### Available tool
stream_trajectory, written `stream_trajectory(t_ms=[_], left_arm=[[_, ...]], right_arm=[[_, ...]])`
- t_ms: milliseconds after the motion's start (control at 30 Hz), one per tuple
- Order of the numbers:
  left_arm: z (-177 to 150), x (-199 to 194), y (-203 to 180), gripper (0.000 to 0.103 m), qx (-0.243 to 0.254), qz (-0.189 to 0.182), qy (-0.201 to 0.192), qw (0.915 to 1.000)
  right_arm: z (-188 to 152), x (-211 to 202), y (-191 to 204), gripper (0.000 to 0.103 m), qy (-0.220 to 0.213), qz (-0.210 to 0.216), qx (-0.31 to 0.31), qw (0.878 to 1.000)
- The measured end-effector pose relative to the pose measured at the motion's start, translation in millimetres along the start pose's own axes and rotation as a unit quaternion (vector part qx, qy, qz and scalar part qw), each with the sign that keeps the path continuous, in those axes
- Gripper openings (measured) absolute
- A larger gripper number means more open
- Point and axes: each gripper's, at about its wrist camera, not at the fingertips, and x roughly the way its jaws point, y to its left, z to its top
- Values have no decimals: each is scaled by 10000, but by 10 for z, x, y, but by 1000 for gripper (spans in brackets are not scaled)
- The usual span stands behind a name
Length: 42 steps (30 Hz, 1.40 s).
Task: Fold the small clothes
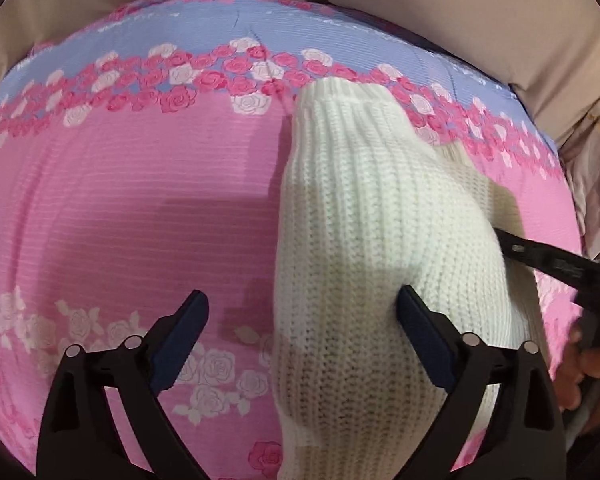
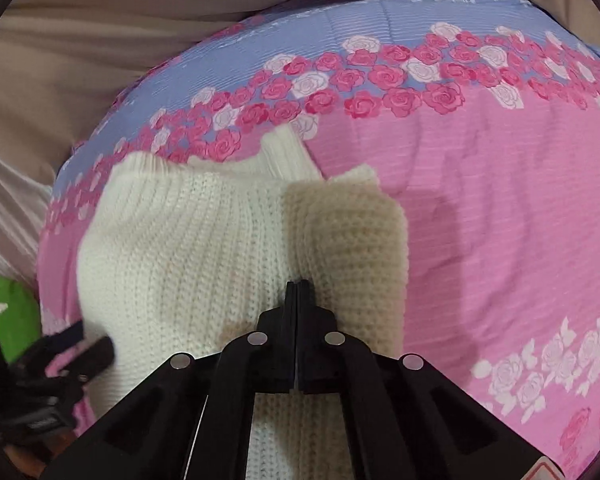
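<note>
**Pink rose bedding, one white knit garment partly folded**

Pink bedding (image 1: 120,208) with a blue band and printed roses is filling most of both views, and beige fabric (image 1: 420,12) is lying behind it along the top of the frames. The white knitted garment (image 1: 360,220) is lying on this bedding, right of centre in the left wrist view and left of centre in the right wrist view.

As I judge it, the folding is already under way but not finished. One part of the knit seems to be lying over the body in the right wrist view, where a more yellowish panel (image 2: 352,232) is sitting beside the whiter part. A ribbed end (image 2: 284,152) is sticking out at the top. No neat, compact shape is visible yet, so further folds are probably remaining.

The left gripper (image 1: 302,312) is standing wide, with one finger over the pink cloth and the other over the knit, holding nothing. The right gripper (image 2: 298,288) is showing its jaws pressed together at the knit; whether cloth is pinched between them I cannot tell.

Only the right wrist view is showing the two-tone overlap and something green (image 2: 16,312) at the lower left edge. Only the left wrist view is showing the long shape of the garment and a bit of a hand (image 1: 592,364) at the right edge.
</note>
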Motion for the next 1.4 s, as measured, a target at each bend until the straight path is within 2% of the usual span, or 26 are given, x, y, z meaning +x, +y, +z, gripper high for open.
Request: stream_trajectory(t_ms=[33,100,133,167,267,333,433,500,533,567,600,667,733,767,933,1033,1100,1133,1267,1400], left_arm=[[4,-35,41,92,-103,-100,27,9999],[-44,-214,164,91,-405,-519,-59,9978],[-76,-280,217,91,-506,-746,-86,9959],[-123,-345,285,91,-648,-1070,-84,9921],[-286,-268,374,91,-1060,-1702,255,9794],[-337,-127,322,91,-1142,-1666,421,9785],[-359,119,223,93,-1206,-1634,593,9774],[-365,253,183,97,-1298,-1632,665,9758],[-355,252,165,97,-1348,-1623,636,9754],[-343,268,143,95,-1347,-1640,686,9748],[-325,279,106,87,-1345,-1682,775,9734],[-289,232,30,72,-1287,-1642,813,9746],[-226,104,-79,52,-1080,-1657,762,9773],[-196,-5,-152,50,-953,-1737,721,9775],[-28,-474,-598,46,-339,-2137,602,9744],[63,-861,-907,46,99,-2455,429,9684],[141,-1209,-1109,46,466,-2696,162,9617],[144,-1335,-1135,46,579,-2772,62,9590],[321,-2086,-1296,46,1071,-3187,-711,9391],[462,-2812,-1100,47,1306,-3401,-1583,9177]], right_arm=[[-56,-182,-14,10,-199,-49,12,9998],[-263,-486,-71,38,-465,-198,25,9987],[-434,-619,-141,63,-554,-250,111,9981],[-631,-710,-226,67,-560,-216,237,9979],[-1016,-654,-458,67,-139,173,680,9974],[-1153,-496,-571,67,29,517,1038,9932],[-1134,-274,-612,68,111,1022,1343,9856],[-1063,-116,-596,71,174,1362,1490,9792],[-1045,-118,-616,80,97,1479,1510,9774],[-1027,-102,-579,81,36,1538,1529,9762],[-991,-84,-563,81,29,1539,1551,9758],[-965,-46,-506,45,139,1684,1564,9731],[-957,-119,-464,38,63,1789,1613,9705],[-950,-212,-412,36,-23,1787,1519,9721],[-974,-1068,-322,34,-654,1770,1244,9741],[-980,-1618,-313,34,-1017,1586,1103,9759],[-975,-1987,-278,34,-1336,1498,1016,9744],[-966,-2225,-253,34,-1574,1479,960,9717],[-905,-3027,15,34,-2539,1520,520,9538],[-788,-3574,481,35,-3266,1698,-128,9297]])
